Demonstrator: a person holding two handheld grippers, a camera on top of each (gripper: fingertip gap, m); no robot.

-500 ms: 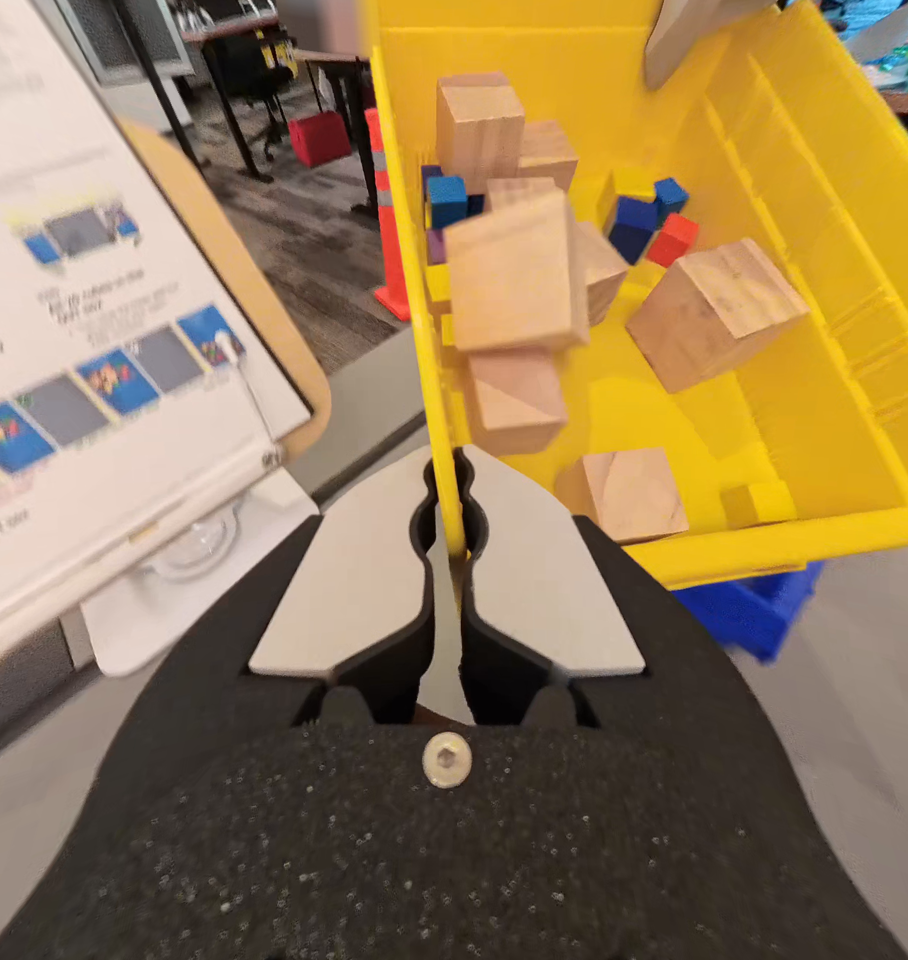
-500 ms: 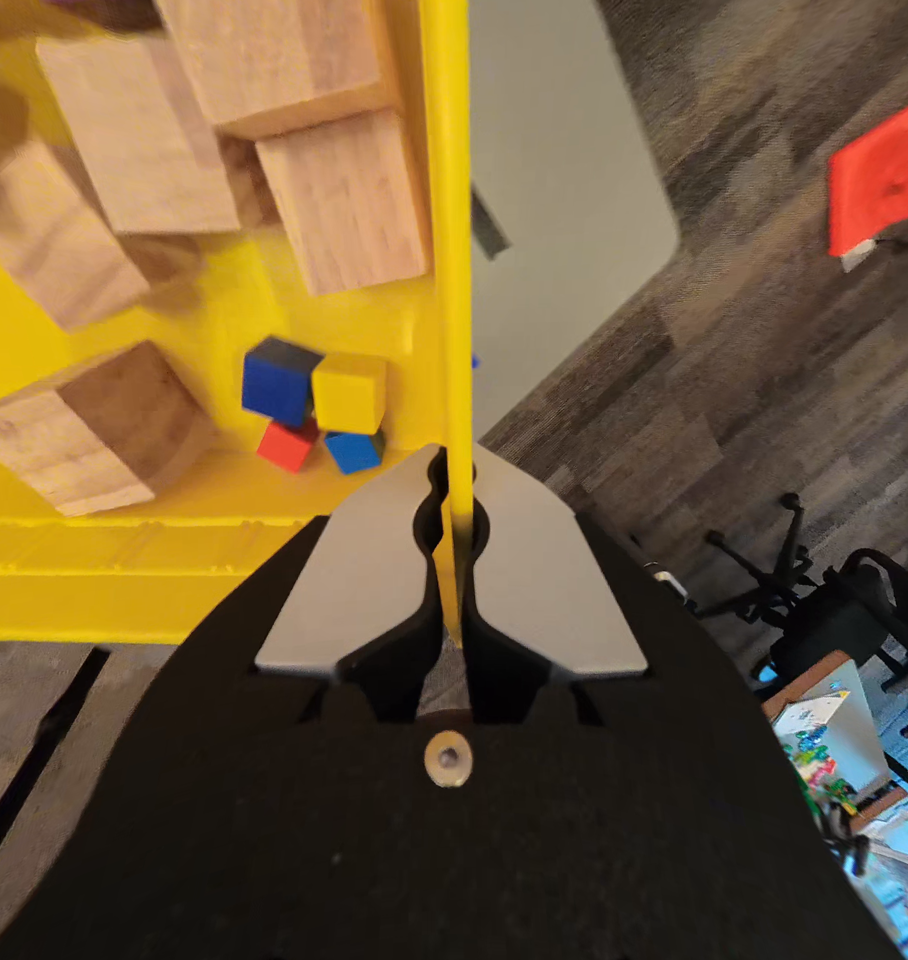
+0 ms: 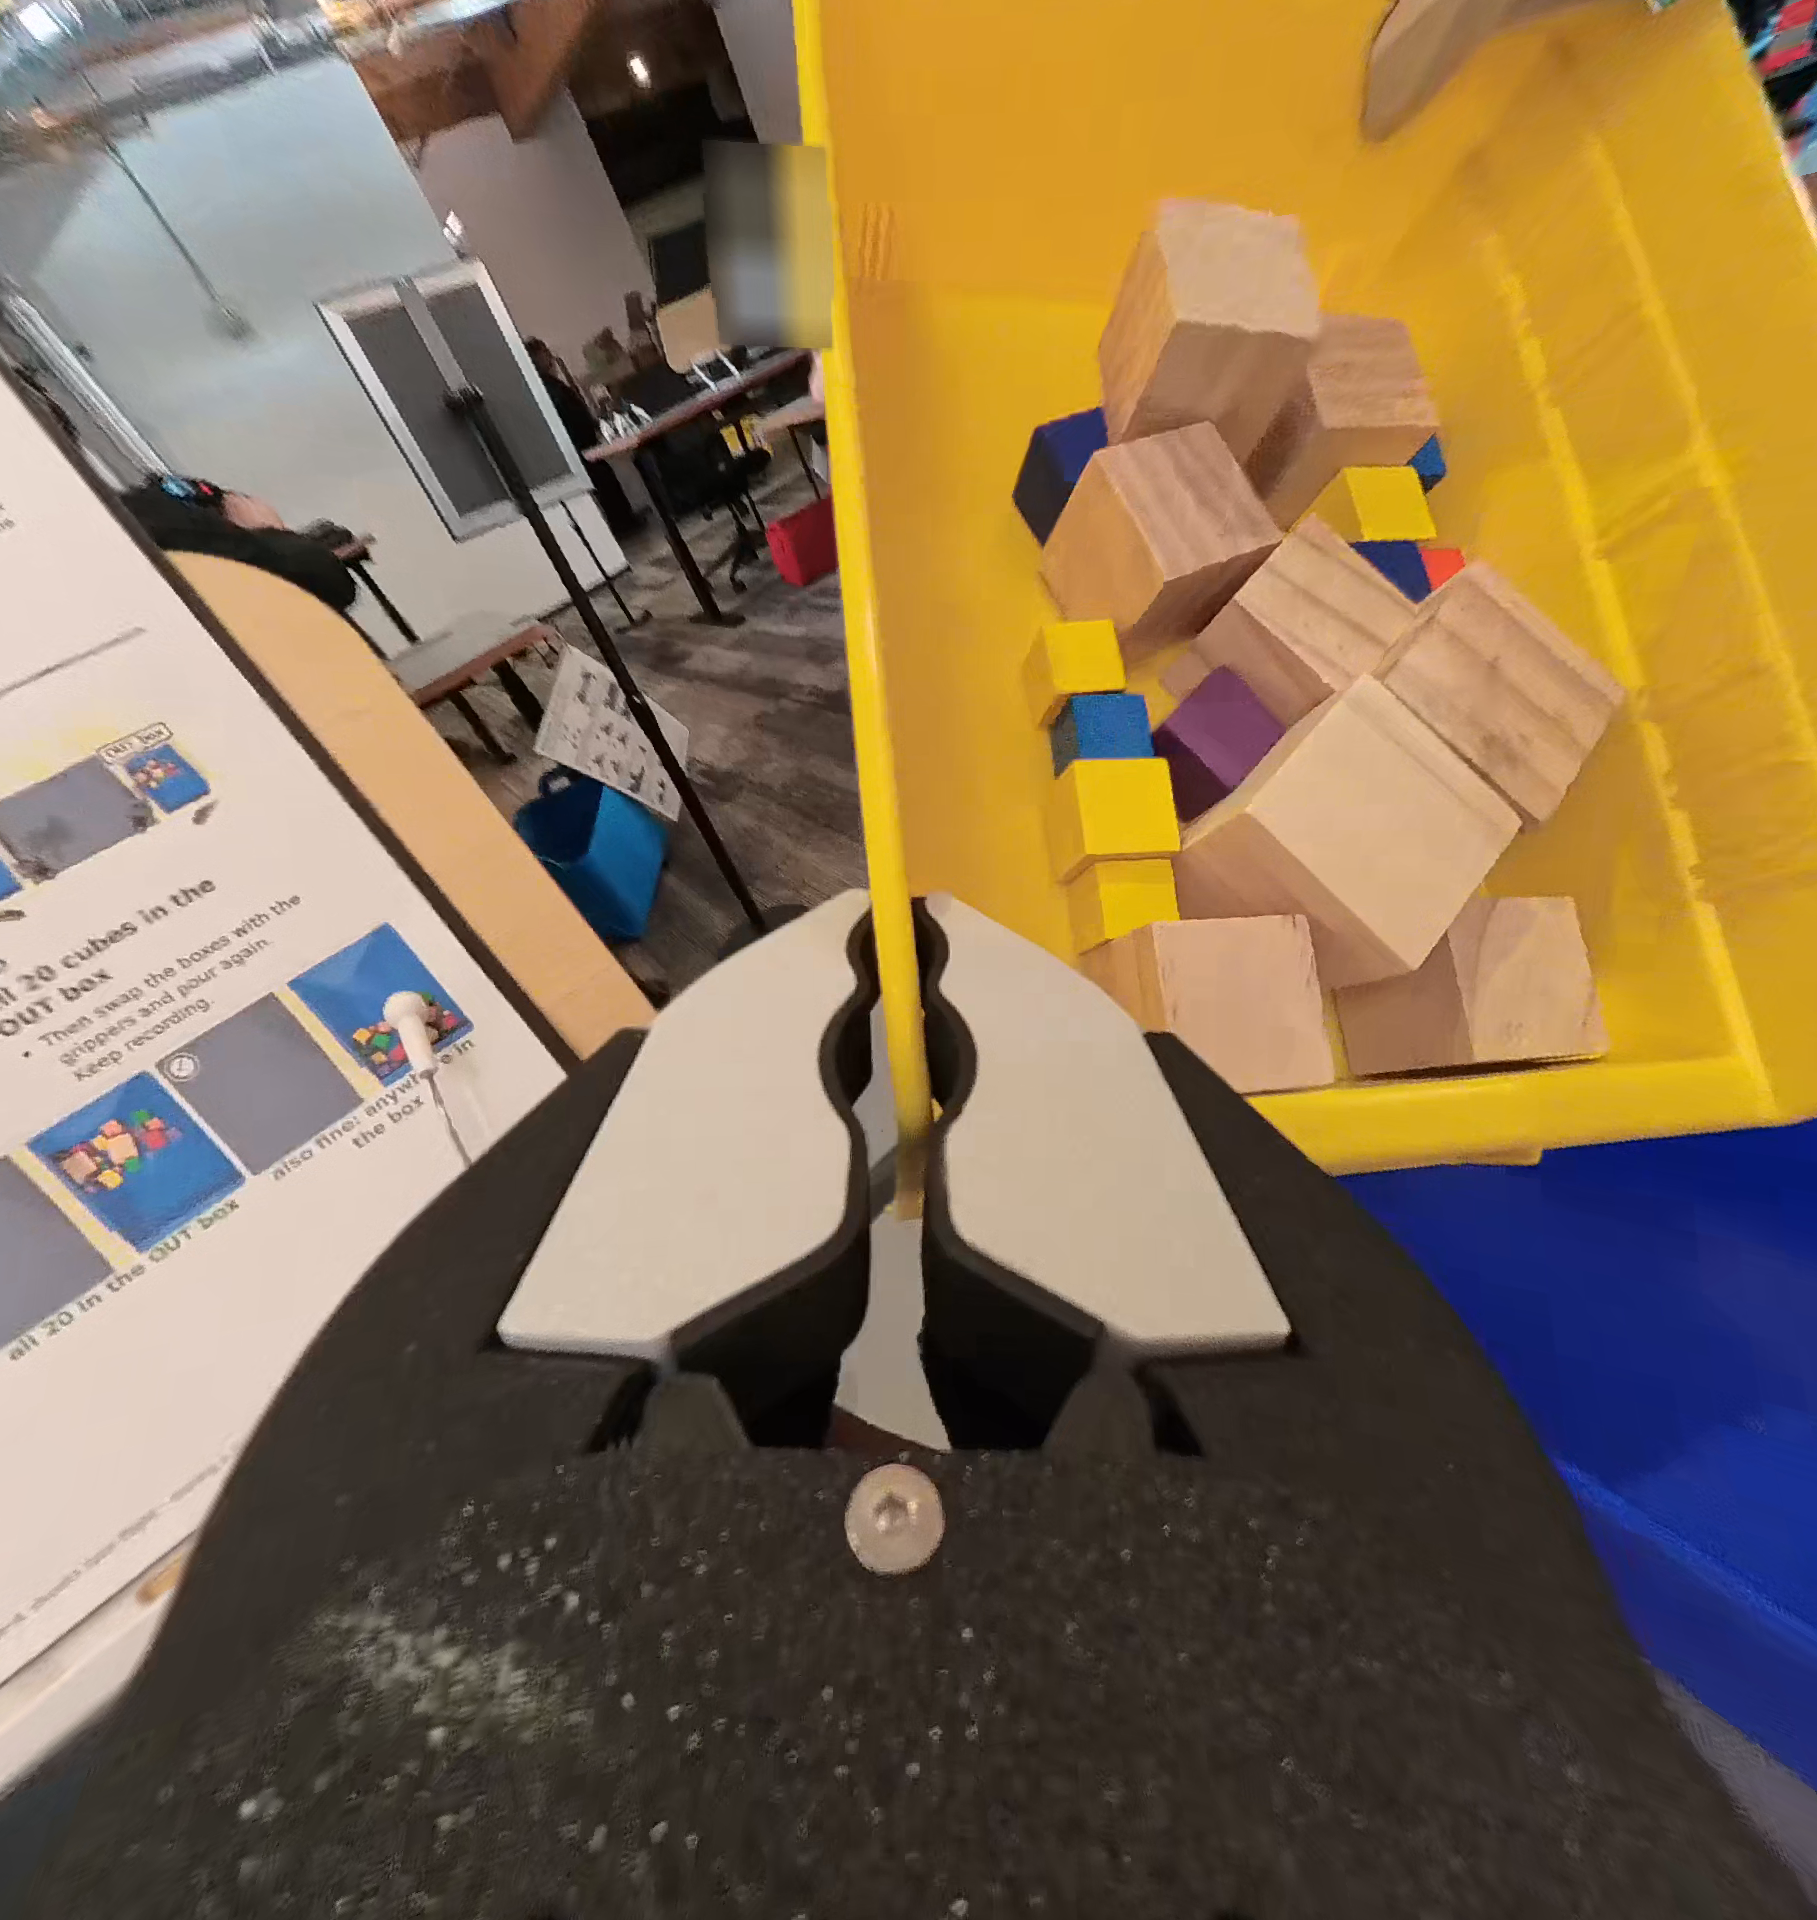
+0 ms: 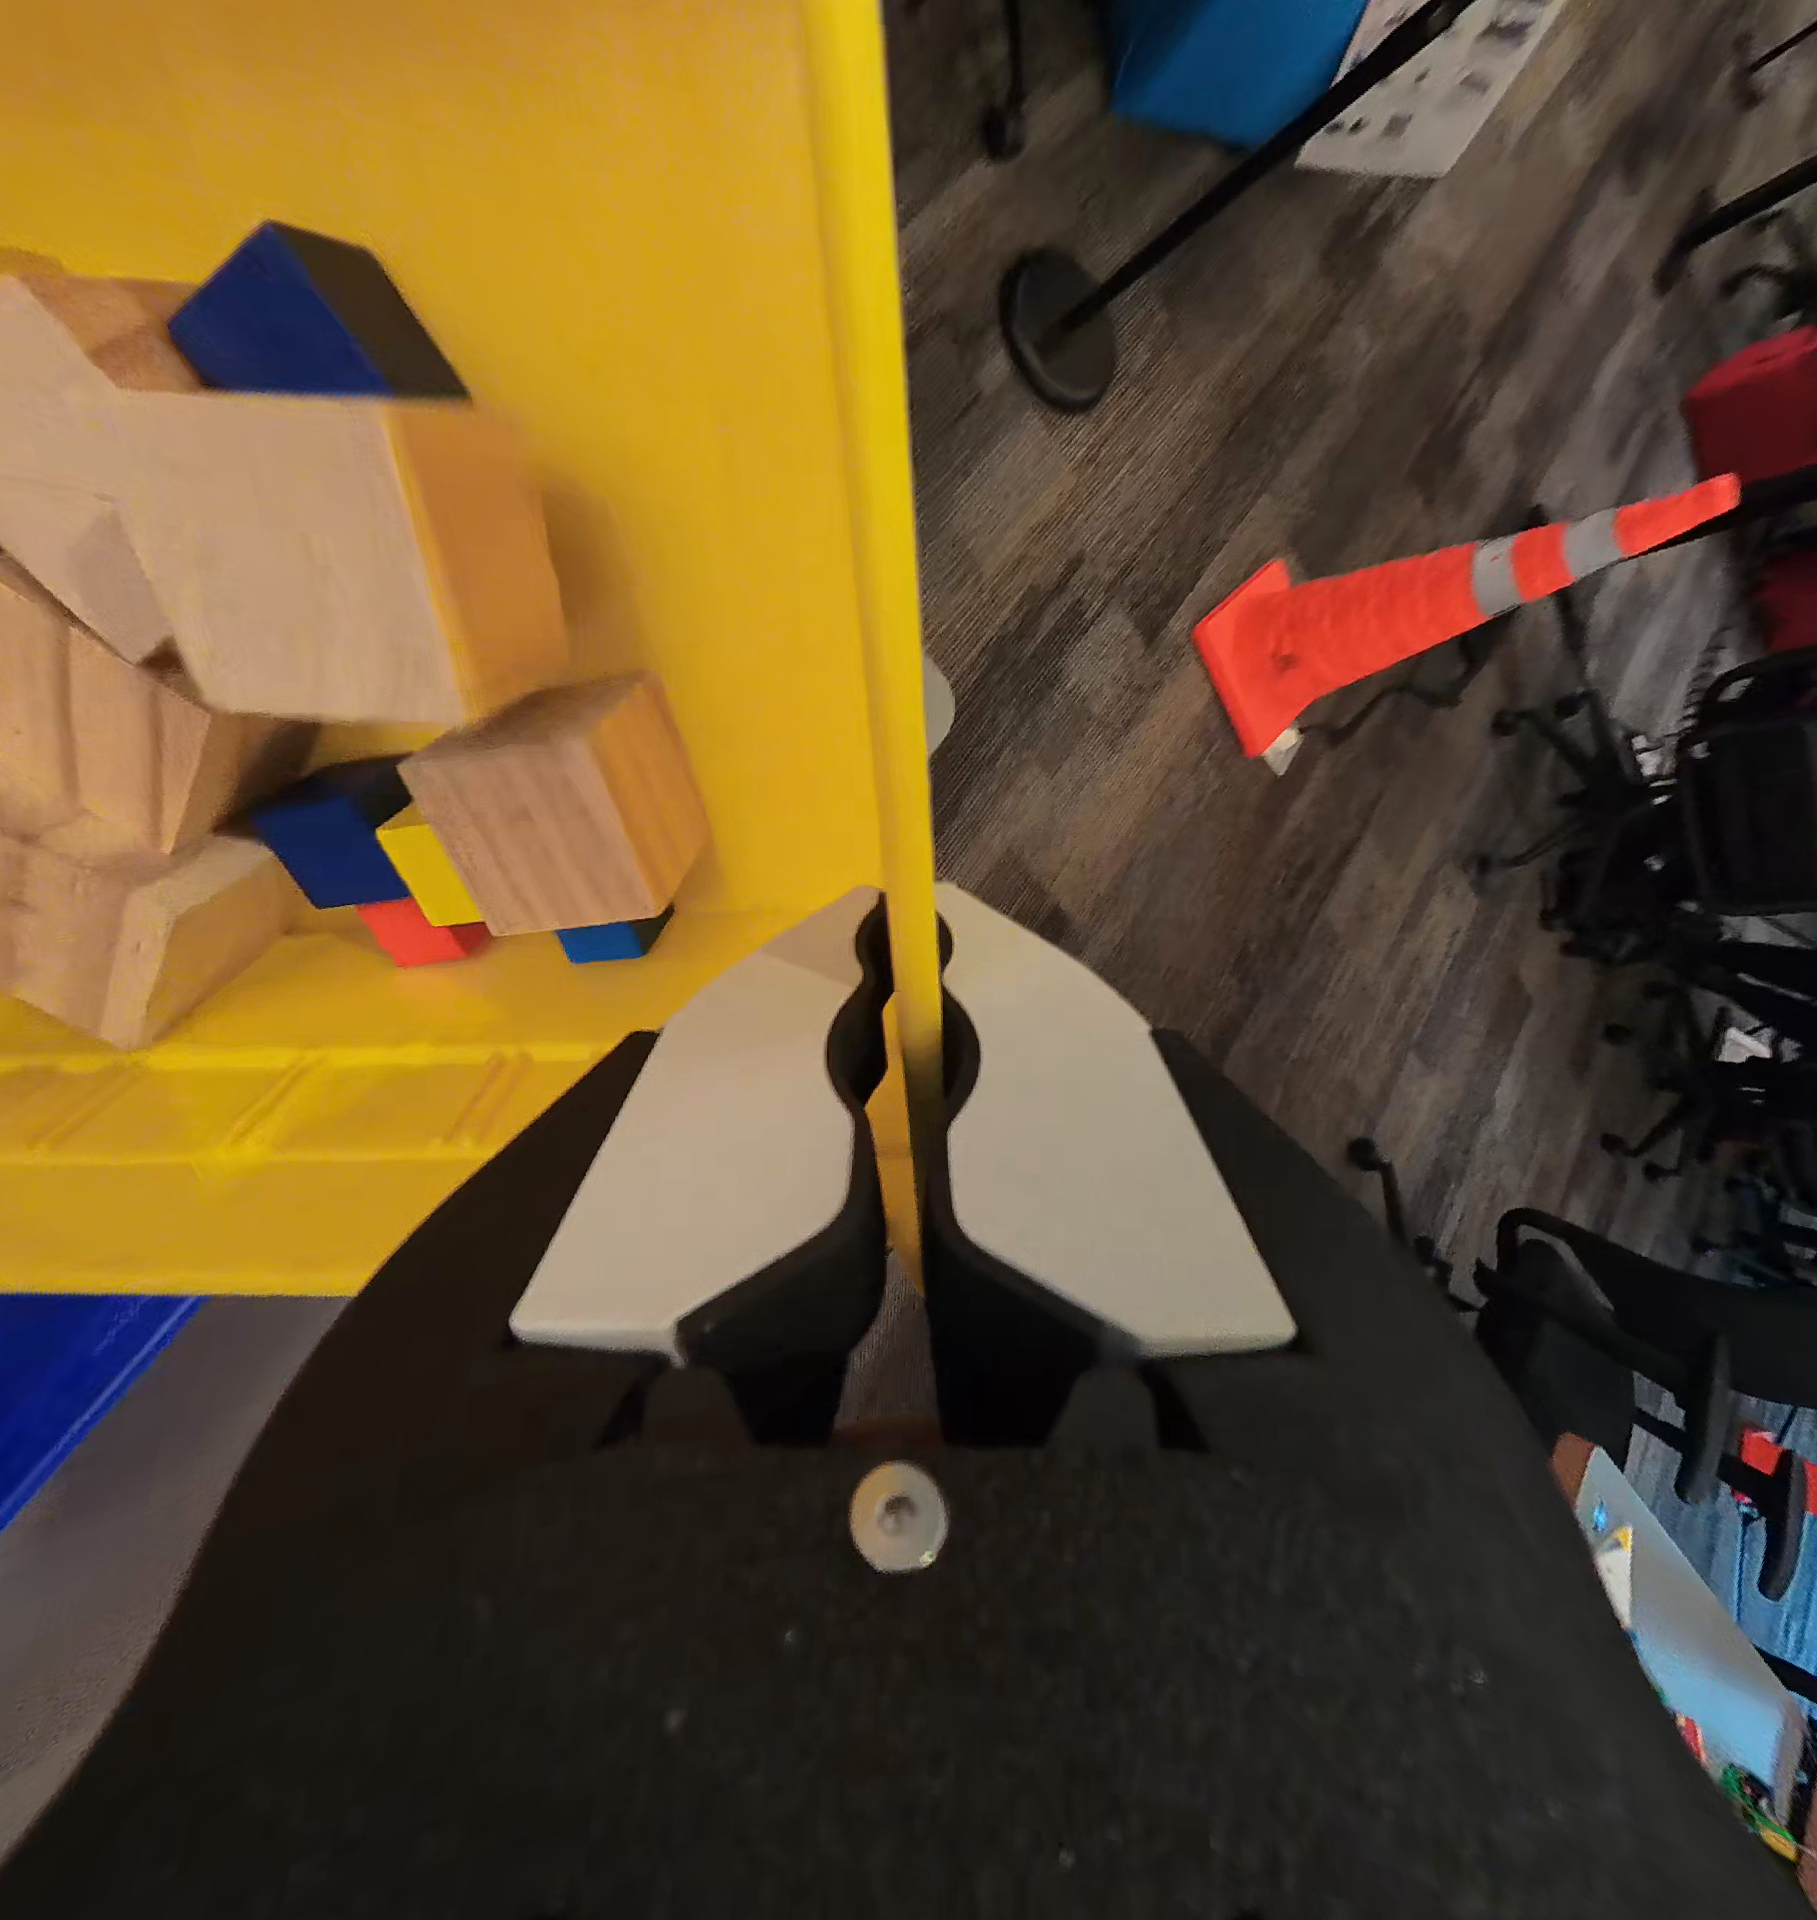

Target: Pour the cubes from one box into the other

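Observation:
My left gripper (image 3: 899, 914) is shut on the side wall of the yellow box (image 3: 1039, 187), which is lifted and tilted steeply. My right gripper (image 4: 909, 899) is shut on the opposite wall of the same yellow box (image 4: 571, 125). Inside, several large plain wooden cubes (image 3: 1340, 831) and small coloured cubes (image 3: 1112, 816) are piled against the lower wall. The right wrist view shows the wooden cubes (image 4: 343, 561) and small coloured ones (image 4: 426, 868) heaped the same way. The blue box (image 3: 1662, 1382) lies just below the yellow box's lower edge; it also shows in the right wrist view (image 4: 42, 1392).
An instruction sheet on a stand (image 3: 156, 987) is close on the left. Beyond are a blue bucket (image 3: 592, 852) and a black pole (image 3: 592, 644) on the floor. The right wrist view shows an orange cone (image 4: 1403, 613), black office chairs (image 4: 1766, 831) and the floor.
The yellow box has tipped more steeply and moved over the blue box. The cubes have slid down and bunched against its lower wall. Both grippers kept their hold.

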